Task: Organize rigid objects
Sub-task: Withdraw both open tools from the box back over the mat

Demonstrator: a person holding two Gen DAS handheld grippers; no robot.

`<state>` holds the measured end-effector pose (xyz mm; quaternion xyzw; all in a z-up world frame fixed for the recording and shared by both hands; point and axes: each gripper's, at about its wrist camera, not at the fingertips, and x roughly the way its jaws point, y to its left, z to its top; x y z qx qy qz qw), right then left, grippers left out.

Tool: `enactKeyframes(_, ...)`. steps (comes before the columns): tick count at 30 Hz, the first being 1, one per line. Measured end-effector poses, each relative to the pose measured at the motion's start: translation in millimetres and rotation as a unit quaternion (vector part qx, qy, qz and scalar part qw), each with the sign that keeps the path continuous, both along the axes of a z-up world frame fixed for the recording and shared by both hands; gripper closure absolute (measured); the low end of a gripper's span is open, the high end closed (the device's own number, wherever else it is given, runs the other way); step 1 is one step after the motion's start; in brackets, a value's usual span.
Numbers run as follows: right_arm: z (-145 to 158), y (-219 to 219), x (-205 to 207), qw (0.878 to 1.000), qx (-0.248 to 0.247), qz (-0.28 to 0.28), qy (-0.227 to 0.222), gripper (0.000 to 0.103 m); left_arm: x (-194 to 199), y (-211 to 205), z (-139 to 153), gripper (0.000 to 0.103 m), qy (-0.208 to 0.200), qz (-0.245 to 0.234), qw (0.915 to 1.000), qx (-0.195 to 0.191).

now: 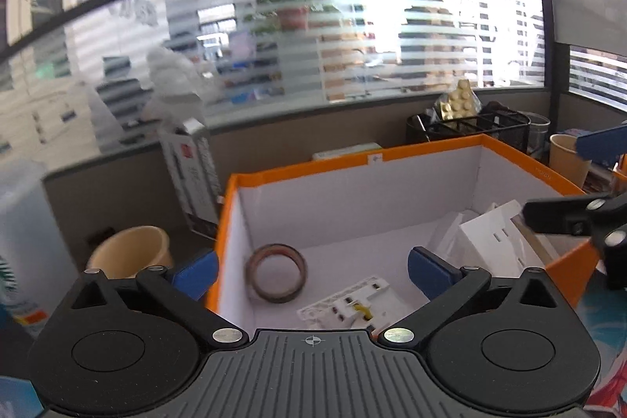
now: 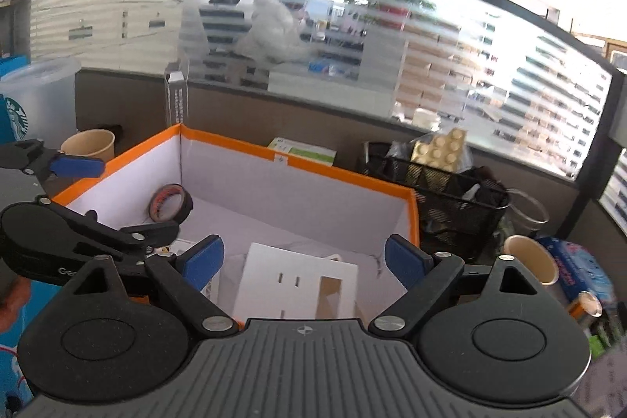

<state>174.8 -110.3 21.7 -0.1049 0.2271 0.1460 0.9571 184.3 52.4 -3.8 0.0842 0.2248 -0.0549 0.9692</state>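
An orange-rimmed cardboard box (image 1: 313, 165) with white inner walls stands in front of both grippers. Inside it a roll of tape (image 1: 276, 273) stands on edge at the left, beside a white socket panel (image 1: 347, 304) lying flat. A white slotted card piece (image 1: 495, 241) leans at the right. My left gripper (image 1: 313, 271) is open over the box's near left corner, nothing between its blue pads. My right gripper (image 2: 303, 267) is open above the white card piece (image 2: 298, 281), apart from it. The tape roll (image 2: 171, 208) sits in the far left corner there.
A paper cup (image 1: 131, 253) stands left of the box, a Starbucks tumbler (image 2: 37, 100) further left. Behind the box are a black mesh basket (image 2: 443, 190) with a gold blister pack (image 2: 439, 147), a green-white carton (image 2: 303, 149), another paper cup (image 2: 531, 259) and a blue packet (image 2: 580, 269).
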Motion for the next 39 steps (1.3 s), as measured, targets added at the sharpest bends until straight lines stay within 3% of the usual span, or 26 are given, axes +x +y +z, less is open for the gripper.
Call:
enactKeyframes(8,7,-5,-47,1.0,0.009,0.014,-0.022,0.01,-37,24,5,0.0,-0.003,0.042,0.9989,-0.018)
enactKeyframes(15,-15,-5,-86,0.999,0.009,0.034,-0.006,0.006,-72,30,2,0.0,-0.002,0.043,0.999,-0.012)
enactKeyframes(20,-45,-6,-120,0.987,0.043,0.142,0.055,0.006,-104,31,-14,0.0,0.009,0.03,0.9995,0.004)
enactKeyframes(25,-72,14,-149,0.973,0.034,0.209,0.093,0.009,-115,39,-25,0.0,0.025,0.053,0.9982,0.007)
enactKeyframes(26,-76,19,-154,0.972,0.027,0.216,0.093,0.017,-117,40,-26,0.0,0.027,0.057,0.998,0.005)
enactKeyframes(27,-80,23,-158,0.972,0.02,0.218,0.088,0.032,-120,41,-26,0.0,0.028,0.058,0.9979,0.003)
enactKeyframes(29,-87,28,-160,0.968,0.015,0.228,0.099,0.047,-124,43,-27,0.0,0.031,0.061,0.9976,0.006)
enactKeyframes(35,-102,33,-155,0.96,0.018,0.243,0.134,0.068,-134,51,-34,0.0,0.042,0.065,0.997,0.007)
enactKeyframes(37,-105,38,-161,0.963,0.002,0.246,0.112,0.07,-131,52,-36,0.0,0.051,0.069,0.9963,0.001)
enactKeyframes(39,-105,40,-164,0.963,0.004,0.248,0.107,0.082,-127,49,-38,0.0,0.06,0.065,0.996,-0.005)
